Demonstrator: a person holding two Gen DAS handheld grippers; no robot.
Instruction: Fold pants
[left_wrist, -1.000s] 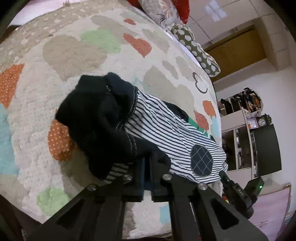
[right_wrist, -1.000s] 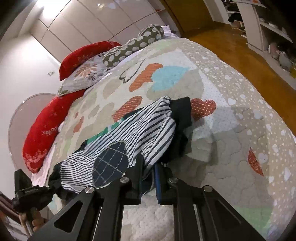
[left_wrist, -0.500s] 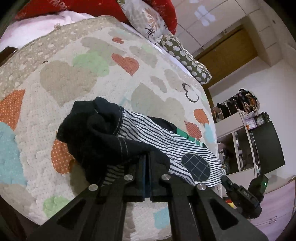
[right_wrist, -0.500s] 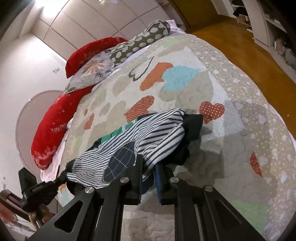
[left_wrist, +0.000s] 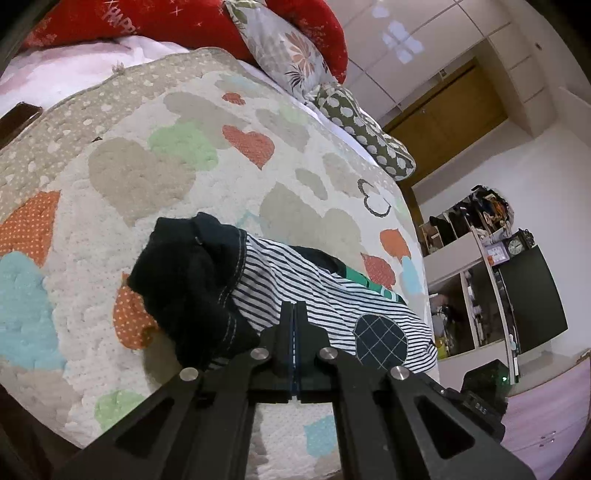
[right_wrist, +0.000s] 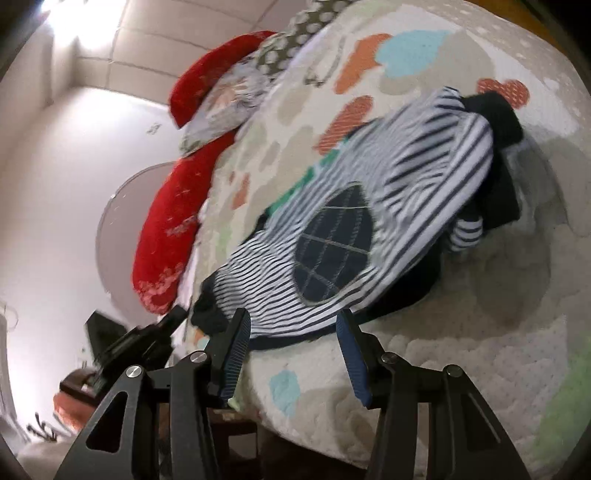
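Observation:
The pants (left_wrist: 295, 291) are white with dark stripes, a dark checked round patch and a black waistband, and lie bunched on the heart-patterned quilt (left_wrist: 147, 177). My left gripper (left_wrist: 294, 314) is shut at the near edge of the striped cloth; whether cloth is pinched between its fingers does not show. In the right wrist view the pants (right_wrist: 369, 229) lie just beyond my right gripper (right_wrist: 293, 334), which is open and empty at the near hem. The left gripper also shows in the right wrist view (right_wrist: 147, 339).
Red, floral and dotted pillows (left_wrist: 295, 44) line the head of the bed. Shelves and a dark screen (left_wrist: 532, 295) stand beyond the bed's right side. The bed edge (right_wrist: 332, 424) is right below my grippers.
My right gripper has opened and let go of the pants hem, and it has swung so the view tilts. My left gripper stays shut and has pulled back a little.

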